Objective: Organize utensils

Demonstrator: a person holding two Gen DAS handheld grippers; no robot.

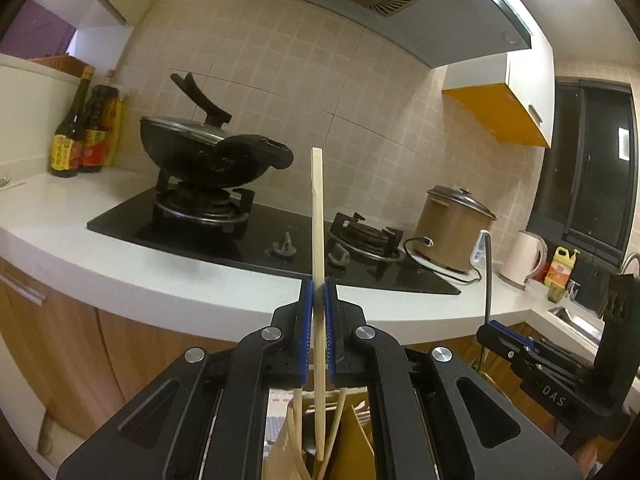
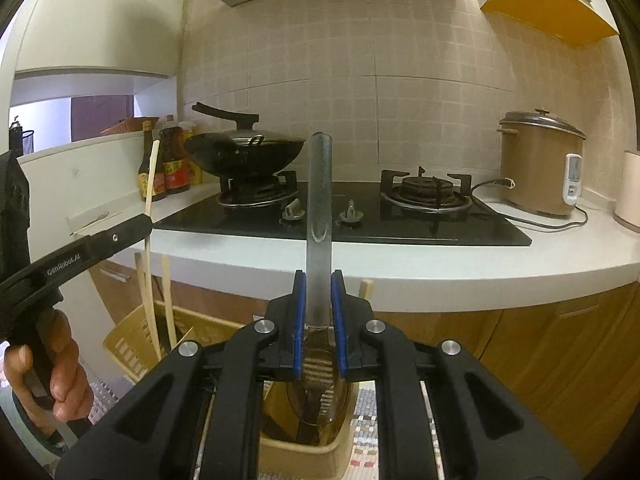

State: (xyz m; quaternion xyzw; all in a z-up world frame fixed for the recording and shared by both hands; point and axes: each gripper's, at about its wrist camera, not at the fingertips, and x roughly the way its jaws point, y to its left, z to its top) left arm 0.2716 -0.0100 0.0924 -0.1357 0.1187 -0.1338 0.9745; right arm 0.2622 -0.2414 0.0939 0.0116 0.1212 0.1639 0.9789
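Left gripper (image 1: 319,288) clamps one pale wooden chopstick (image 1: 317,216), upright, its lower end among other chopsticks in a yellow holder (image 1: 360,432) below. Right gripper (image 2: 319,280) pinches a metal spoon (image 2: 319,200) by the handle, bowl down over the slotted utensil basket (image 2: 128,344). White counter edge (image 2: 440,272) sits just beyond both.
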